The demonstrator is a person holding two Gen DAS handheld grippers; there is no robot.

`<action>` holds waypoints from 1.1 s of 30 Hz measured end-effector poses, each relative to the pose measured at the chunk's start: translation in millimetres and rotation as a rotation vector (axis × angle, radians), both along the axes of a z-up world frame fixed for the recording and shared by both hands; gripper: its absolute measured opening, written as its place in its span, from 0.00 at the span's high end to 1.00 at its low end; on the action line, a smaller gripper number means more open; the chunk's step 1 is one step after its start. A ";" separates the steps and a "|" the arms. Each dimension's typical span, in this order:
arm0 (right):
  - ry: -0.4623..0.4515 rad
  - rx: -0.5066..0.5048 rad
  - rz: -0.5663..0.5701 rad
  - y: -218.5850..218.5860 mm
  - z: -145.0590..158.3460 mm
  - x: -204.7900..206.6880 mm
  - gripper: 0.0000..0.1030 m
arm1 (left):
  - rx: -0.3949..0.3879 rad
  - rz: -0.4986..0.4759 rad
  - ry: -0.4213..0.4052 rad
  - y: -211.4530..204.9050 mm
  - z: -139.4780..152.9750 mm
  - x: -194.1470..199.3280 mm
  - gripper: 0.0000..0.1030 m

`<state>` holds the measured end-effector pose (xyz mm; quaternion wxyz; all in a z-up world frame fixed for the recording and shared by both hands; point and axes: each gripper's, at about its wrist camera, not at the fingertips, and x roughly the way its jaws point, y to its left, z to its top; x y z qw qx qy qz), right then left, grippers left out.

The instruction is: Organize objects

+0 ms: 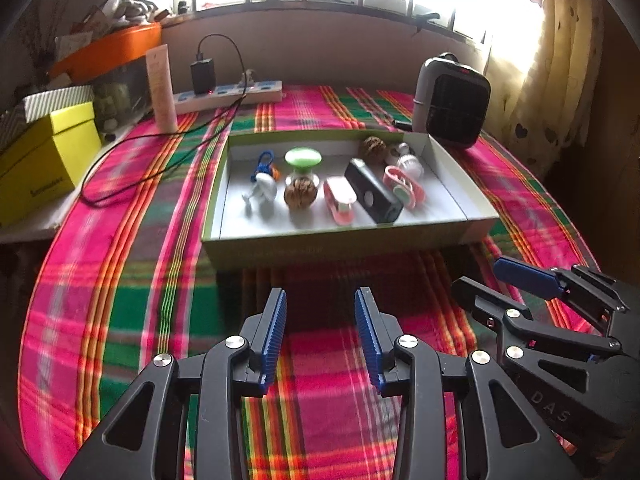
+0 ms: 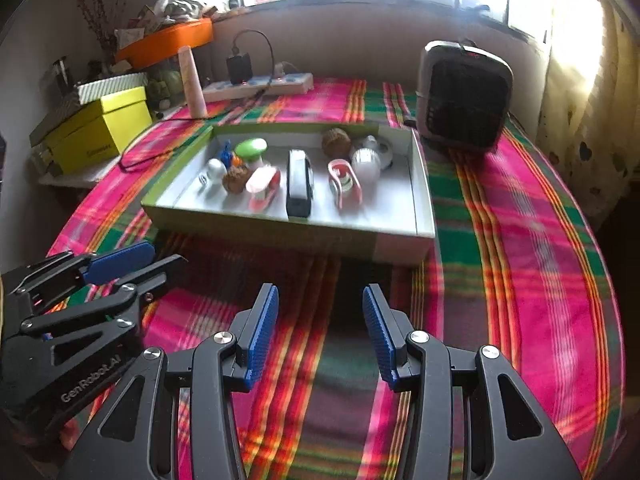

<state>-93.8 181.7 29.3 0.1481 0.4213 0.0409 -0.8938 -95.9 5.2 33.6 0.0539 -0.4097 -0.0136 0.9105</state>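
Note:
A shallow green-and-white box (image 1: 460, 184) (image 2: 420, 184) sits mid-table holding small items: a green-capped piece (image 1: 303, 159) (image 2: 251, 147), two brown walnut-like balls (image 1: 300, 196) (image 1: 372, 147), a white clip with blue ring (image 1: 262, 184), a pink-white clip (image 1: 340, 200) (image 2: 262, 182), a black block (image 1: 372, 192) (image 2: 299, 184), another pink clip (image 1: 404, 186) (image 2: 344, 182) and a white bulb (image 1: 408, 162) (image 2: 366, 162). My left gripper (image 1: 320, 304) (image 2: 132, 264) is open and empty in front of the box. My right gripper (image 2: 320, 300) (image 1: 496, 276) is open and empty beside it.
A plaid cloth (image 1: 120, 280) covers the round table. A small heater (image 1: 456, 100) (image 2: 464, 96) stands back right. A power strip with charger and black cable (image 1: 228, 94), a cream tube (image 1: 160, 88), yellow boxes (image 1: 44, 160) and an orange bin (image 1: 112, 50) are back left.

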 end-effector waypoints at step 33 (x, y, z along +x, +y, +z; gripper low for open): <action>-0.011 0.061 -0.090 7.4 -21.2 30.9 0.39 | -0.041 0.014 -0.030 4.6 -27.2 29.7 0.47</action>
